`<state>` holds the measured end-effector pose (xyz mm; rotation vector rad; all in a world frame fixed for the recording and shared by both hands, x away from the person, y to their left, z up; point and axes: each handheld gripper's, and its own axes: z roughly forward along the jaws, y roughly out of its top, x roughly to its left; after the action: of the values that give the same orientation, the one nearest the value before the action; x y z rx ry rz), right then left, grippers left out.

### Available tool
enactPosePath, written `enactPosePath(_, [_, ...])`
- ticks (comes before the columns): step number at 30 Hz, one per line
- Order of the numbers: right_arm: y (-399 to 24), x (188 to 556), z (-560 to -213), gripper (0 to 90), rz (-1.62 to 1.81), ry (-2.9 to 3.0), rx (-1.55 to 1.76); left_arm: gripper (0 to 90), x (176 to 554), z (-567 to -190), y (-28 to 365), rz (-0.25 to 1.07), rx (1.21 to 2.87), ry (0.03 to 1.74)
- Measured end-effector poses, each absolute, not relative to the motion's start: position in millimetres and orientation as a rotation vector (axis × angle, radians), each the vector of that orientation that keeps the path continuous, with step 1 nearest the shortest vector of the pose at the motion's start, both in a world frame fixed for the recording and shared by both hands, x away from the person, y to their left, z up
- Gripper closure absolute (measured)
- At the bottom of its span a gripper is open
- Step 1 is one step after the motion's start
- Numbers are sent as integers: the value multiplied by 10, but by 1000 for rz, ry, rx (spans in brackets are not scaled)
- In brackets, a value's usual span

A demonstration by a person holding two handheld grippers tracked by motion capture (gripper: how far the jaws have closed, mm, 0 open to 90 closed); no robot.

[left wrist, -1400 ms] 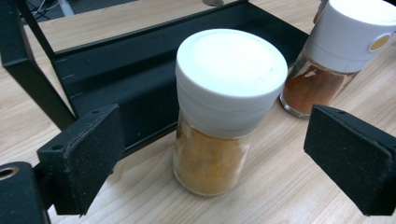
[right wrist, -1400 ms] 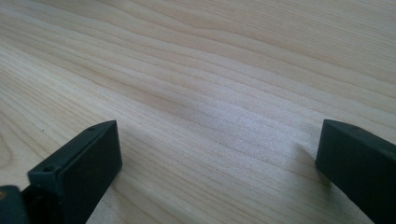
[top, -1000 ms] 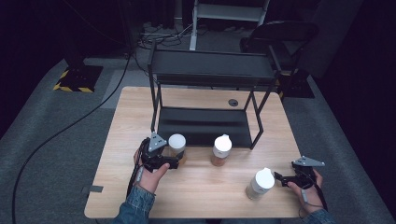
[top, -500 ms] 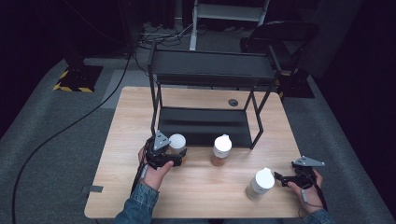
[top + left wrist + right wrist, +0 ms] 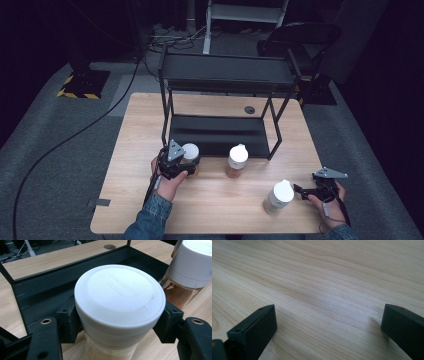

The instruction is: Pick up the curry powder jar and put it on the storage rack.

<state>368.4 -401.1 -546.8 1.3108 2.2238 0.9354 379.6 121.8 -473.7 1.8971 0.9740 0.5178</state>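
Observation:
A jar with a white lid (image 5: 120, 297) and pale contents stands on the wooden table just in front of the black rack's lower shelf (image 5: 215, 135). My left gripper (image 5: 189, 159) has just been closing, and its pads (image 5: 68, 320) now press on both sides of this jar (image 5: 190, 151) below the lid. My right gripper (image 5: 298, 189) rests low at the table's right front. Its jaws (image 5: 329, 322) stand wide open over bare wood with nothing between them. A second white-lidded jar (image 5: 278, 196) stands just left of it, apart from the fingertips.
A third jar (image 5: 236, 160) with brown contents stands mid-table, close to the right of the gripped jar (image 5: 190, 270). The two-tier black rack (image 5: 225, 75) fills the table's back half. A round grommet hole (image 5: 249, 109) lies behind the lower shelf.
The left gripper's jaws have closed in on the white-lidded jar and now grip it. The right hand and the other two jars have stayed where they were.

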Motion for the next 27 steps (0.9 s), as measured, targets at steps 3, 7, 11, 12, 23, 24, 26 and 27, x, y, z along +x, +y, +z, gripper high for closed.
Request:
enactPosePath(3, [-4011,3685,-5468,3,935,2224,1311,333,3785,-4725,1205,531,1901,987])
enactPosePath(7, [-4011,3684,-5468,4,935,2224,1311,334,3800,-4691,1198,538,1912,989])
enactPosePath(11, [-4011,3685,-5468,4,935,2224,1311,334,3819,-4609,1194,540,1913,977])
enactPosePath(12, [-4011,3685,-5468,4,935,2224,1311,333,3823,-4584,1189,541,1914,974])
enactPosePath(23, [-4011,3686,-5468,3,934,2222,1313,333,3899,-4345,1131,536,1924,955])
enactPosePath(24, [-4011,3686,-5468,4,934,2222,1313,334,3912,-4318,1127,538,1925,955])
enactPosePath(26, [-4011,3686,-5468,4,934,2222,1313,334,3933,-4284,1124,540,1927,951])
enactPosePath(27, [-4011,3686,-5468,4,934,2222,1313,333,3946,-4262,1121,542,1929,948])
